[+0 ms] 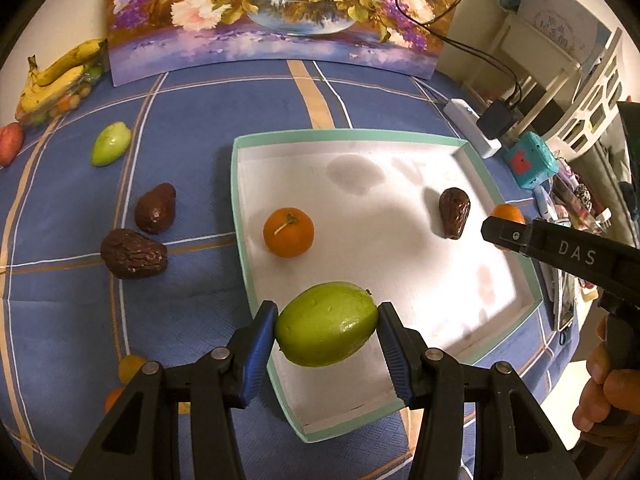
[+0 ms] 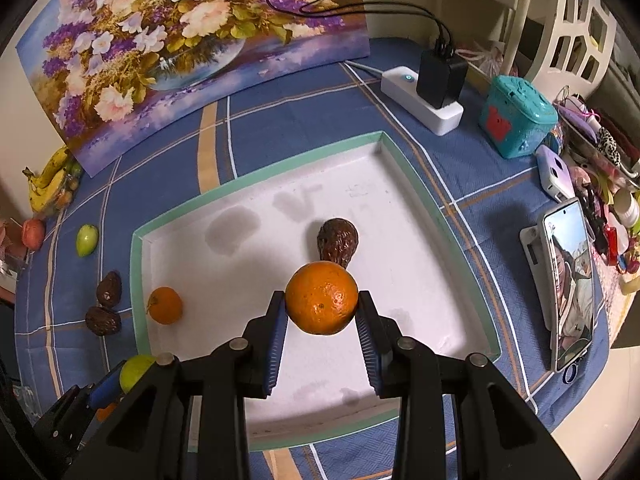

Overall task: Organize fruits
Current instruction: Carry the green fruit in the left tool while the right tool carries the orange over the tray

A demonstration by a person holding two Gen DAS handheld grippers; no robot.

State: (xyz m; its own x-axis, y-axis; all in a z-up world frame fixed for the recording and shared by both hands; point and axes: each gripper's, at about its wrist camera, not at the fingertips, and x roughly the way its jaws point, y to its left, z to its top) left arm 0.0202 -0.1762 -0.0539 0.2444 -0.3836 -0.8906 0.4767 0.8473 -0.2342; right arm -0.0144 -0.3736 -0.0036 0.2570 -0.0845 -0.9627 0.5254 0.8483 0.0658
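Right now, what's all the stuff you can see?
box: one, white with green rim, mid-table
orange: one, in box, left
wrinkled fruit: one, brown, in box
brown fruits: two, on cloth left of box
green fruit: one, far left on cloth
bananas: one yellow bunch, back left
painting: one, flowers, at back
phone: one, right
left claw: holds green fruit
right claw: holds orange
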